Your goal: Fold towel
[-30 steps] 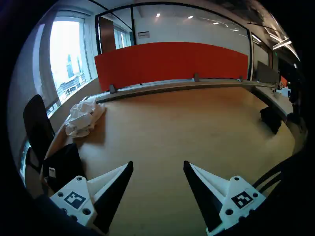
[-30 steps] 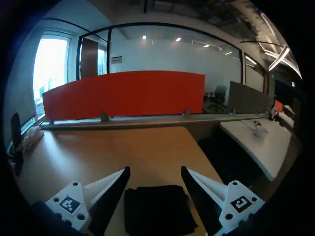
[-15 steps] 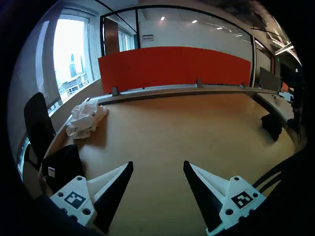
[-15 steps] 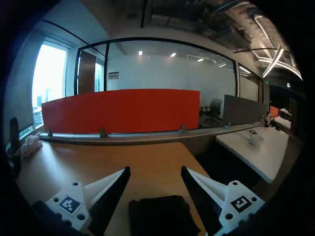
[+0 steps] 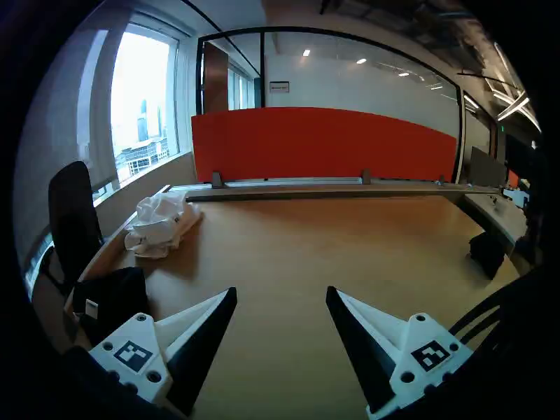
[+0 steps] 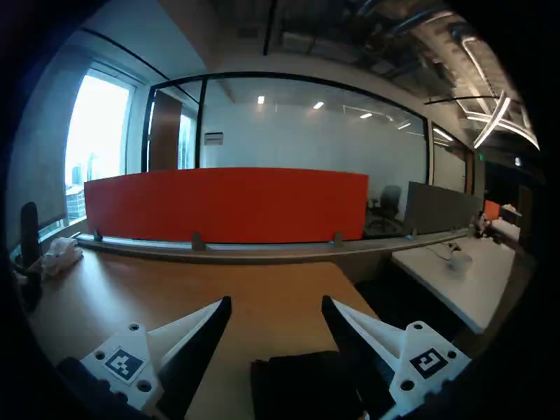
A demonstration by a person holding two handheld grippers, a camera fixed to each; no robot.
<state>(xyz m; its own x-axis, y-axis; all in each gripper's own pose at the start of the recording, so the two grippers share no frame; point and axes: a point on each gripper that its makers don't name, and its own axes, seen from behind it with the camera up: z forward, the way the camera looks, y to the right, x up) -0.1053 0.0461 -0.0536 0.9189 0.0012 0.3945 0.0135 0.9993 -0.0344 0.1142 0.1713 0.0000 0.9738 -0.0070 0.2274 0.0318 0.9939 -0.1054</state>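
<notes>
A crumpled white towel point(image 5: 159, 224) lies in a heap at the far left edge of the wooden desk point(image 5: 315, 252), well beyond my left gripper point(image 5: 280, 297), which is open with nothing between its fingers. In the right gripper view the same white towel point(image 6: 59, 253) is a small heap at the far left. A folded black towel point(image 6: 304, 385) lies flat on the desk just below and between the fingers of my right gripper point(image 6: 275, 306), which is open and held above it. That black towel point(image 5: 487, 252) also shows at the desk's right edge in the left gripper view.
A black bag-like object point(image 5: 110, 299) sits at the desk's near left corner beside a black chair point(image 5: 70, 220). A red divider panel point(image 5: 325, 143) runs along the desk's far edge. A white desk point(image 6: 458, 276) with a cup stands to the right across a gap.
Both views have tilted upward a little, so the divider and the towels sit lower in frame. The black towel has slid toward the bottom right of the right gripper view. Both grippers stay open.
</notes>
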